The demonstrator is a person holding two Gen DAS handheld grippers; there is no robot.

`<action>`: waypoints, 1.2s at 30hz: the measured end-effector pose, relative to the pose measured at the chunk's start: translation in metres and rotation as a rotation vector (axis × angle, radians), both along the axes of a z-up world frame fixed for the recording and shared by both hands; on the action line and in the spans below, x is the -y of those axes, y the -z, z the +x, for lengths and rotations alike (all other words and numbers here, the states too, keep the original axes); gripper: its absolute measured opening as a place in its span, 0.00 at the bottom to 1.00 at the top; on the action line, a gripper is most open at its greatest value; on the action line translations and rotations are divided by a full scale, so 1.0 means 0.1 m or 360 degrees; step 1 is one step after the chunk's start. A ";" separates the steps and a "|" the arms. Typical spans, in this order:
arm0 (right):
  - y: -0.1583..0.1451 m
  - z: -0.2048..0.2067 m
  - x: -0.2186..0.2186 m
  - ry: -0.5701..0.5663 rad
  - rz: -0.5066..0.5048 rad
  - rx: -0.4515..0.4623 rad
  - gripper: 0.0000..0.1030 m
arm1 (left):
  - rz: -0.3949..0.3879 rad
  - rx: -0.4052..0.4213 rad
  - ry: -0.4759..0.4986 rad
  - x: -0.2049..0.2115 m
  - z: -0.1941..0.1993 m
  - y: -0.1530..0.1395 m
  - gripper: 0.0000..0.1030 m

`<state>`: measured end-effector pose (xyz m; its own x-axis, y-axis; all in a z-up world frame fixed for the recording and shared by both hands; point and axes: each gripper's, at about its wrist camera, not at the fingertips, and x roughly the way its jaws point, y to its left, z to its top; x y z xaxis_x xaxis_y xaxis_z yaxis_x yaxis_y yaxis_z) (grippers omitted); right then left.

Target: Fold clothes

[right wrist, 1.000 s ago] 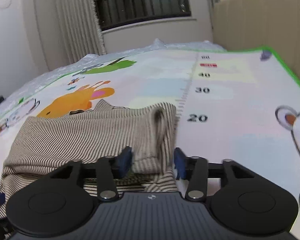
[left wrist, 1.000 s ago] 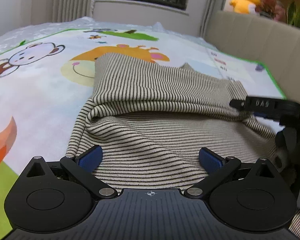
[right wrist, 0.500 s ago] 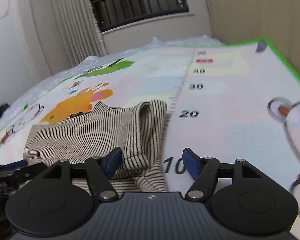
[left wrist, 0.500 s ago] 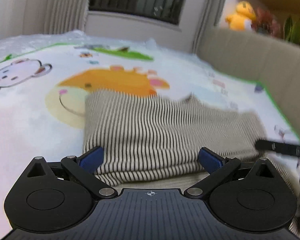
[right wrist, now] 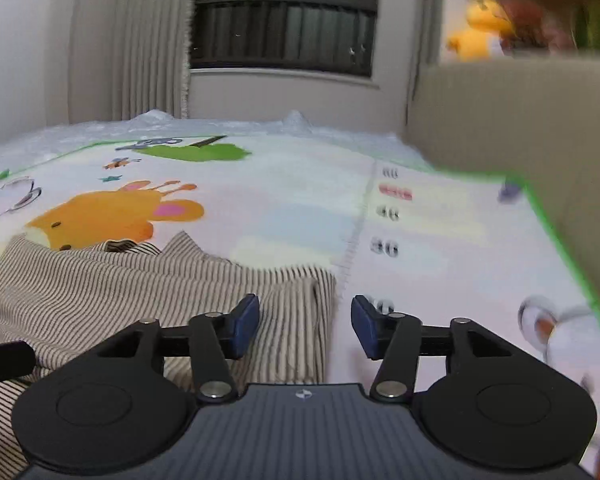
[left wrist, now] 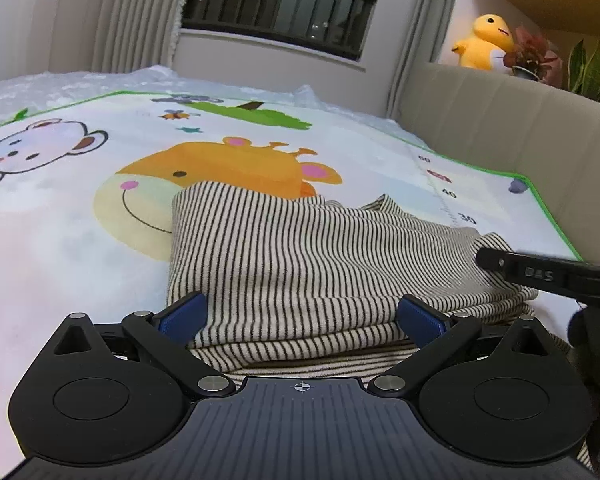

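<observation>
A beige top with dark thin stripes [left wrist: 320, 256] lies folded in layers on the cartoon play mat [left wrist: 80, 216]. My left gripper [left wrist: 302, 316] hangs over its near edge, jaws wide open, with the cloth lying under and between the blue pads [left wrist: 182, 316] but not pinched. In the right wrist view the top [right wrist: 140, 288] fills the lower left. My right gripper [right wrist: 305, 326] straddles its right edge; its jaws are closing, one pad over cloth and one over mat, neither pressing. One finger of the right gripper [left wrist: 540, 276] shows at the left wrist view's right edge.
The mat [right wrist: 300, 220] carries a giraffe print [left wrist: 220, 172] and a number scale [right wrist: 386, 248]. A beige padded wall [left wrist: 500, 128] borders it on the right, with a yellow plush toy [left wrist: 484, 42] and plants on top. Curtains and a barred window stand behind.
The right gripper let go of the pinched fold at the top's right edge, opened wide, then narrowed again. The top's upper layer now lies flatter. The left view has drawn back a little.
</observation>
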<state>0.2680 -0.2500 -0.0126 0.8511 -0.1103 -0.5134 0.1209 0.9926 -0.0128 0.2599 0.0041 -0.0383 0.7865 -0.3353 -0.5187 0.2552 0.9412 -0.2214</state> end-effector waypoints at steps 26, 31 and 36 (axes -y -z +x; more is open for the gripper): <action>-0.42 -0.09 0.37 0.0005 0.0207 0.0130 0.33 | -0.0061 -0.0001 0.0008 -0.06 0.02 0.02 1.00; -0.44 -0.14 0.17 -0.0246 0.0479 0.0168 0.49 | -0.0051 -0.0003 0.0008 -0.05 0.02 0.02 1.00; 0.22 0.05 0.10 -0.0189 0.0348 -0.0053 0.46 | -0.0054 -0.0012 0.0019 -0.04 0.01 0.02 1.00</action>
<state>0.2730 -0.2601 -0.0342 0.8337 0.1061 -0.5420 0.0064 0.9794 0.2016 0.2614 0.0076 -0.0408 0.7784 -0.3620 -0.5129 0.2643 0.9300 -0.2553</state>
